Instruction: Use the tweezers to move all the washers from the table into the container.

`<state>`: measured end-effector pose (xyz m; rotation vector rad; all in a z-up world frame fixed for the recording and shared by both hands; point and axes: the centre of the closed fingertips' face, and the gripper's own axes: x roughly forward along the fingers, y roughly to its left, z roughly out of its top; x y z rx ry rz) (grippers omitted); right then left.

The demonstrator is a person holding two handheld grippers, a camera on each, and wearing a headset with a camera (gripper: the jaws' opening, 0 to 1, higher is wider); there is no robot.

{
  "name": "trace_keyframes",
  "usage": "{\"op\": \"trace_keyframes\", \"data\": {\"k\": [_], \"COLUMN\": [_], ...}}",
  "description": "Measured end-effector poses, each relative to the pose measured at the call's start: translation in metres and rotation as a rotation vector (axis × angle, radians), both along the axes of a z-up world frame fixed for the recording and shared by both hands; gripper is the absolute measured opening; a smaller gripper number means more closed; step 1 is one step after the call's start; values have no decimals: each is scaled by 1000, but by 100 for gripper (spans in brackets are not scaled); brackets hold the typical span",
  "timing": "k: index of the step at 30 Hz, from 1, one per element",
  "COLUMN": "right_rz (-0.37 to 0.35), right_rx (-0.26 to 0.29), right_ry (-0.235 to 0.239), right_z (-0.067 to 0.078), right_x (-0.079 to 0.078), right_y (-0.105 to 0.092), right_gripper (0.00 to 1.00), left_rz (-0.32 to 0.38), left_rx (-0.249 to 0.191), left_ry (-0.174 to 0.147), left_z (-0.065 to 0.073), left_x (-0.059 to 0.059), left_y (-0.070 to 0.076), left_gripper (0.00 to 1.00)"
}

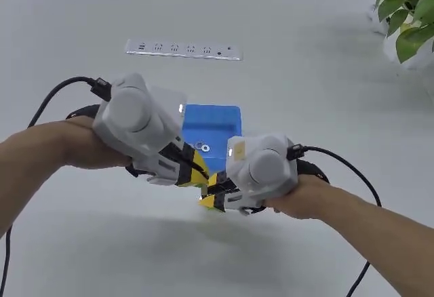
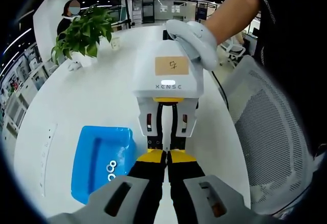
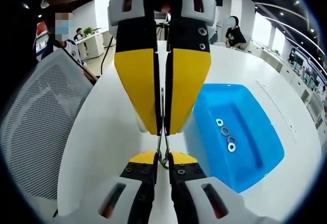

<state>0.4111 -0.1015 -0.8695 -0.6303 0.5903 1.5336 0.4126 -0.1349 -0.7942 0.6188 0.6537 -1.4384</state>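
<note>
Nearest the lens in the right gripper view, the right tool (image 3: 163, 158) has its black, yellow-tipped jaws pressed together on one end of the slim metal tweezers (image 3: 162, 143). Facing it tip to tip, the left tool (image 3: 162, 131) clamps its broad yellow jaws on the same tweezers further along, so both tools pinch them at once.

This looks like a re-grip or handover of the tweezers rather than a pick. The next move calls for one tool to let go without the thin tweezers twisting or slipping, leaving the other holding them where a squeeze will close the points.

At 3 o'clock of the meeting tips, just beside them, the blue rectangular plastic container (image 3: 255, 152) sits on the white counter (image 3: 112, 132). Four small shiny ring washers (image 3: 225, 131) lie flat in a loose line on its floor. Whether others wait on the counter cannot be told.
</note>
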Motion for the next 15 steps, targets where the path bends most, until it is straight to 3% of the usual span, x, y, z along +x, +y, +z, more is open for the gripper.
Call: {"op": "trace_keyframes", "data": {"k": [15], "right_rz": [-3], "right_rx": [-2], "right_ry": [0], "right_z": [0], "right_x": [0], "right_y": [0], "right_gripper": [10], "left_rz": [-1], "left_rx": [4], "left_ry": [0], "left_z": [0], "left_x": [0], "left_y": [1], "left_gripper": [5]}}
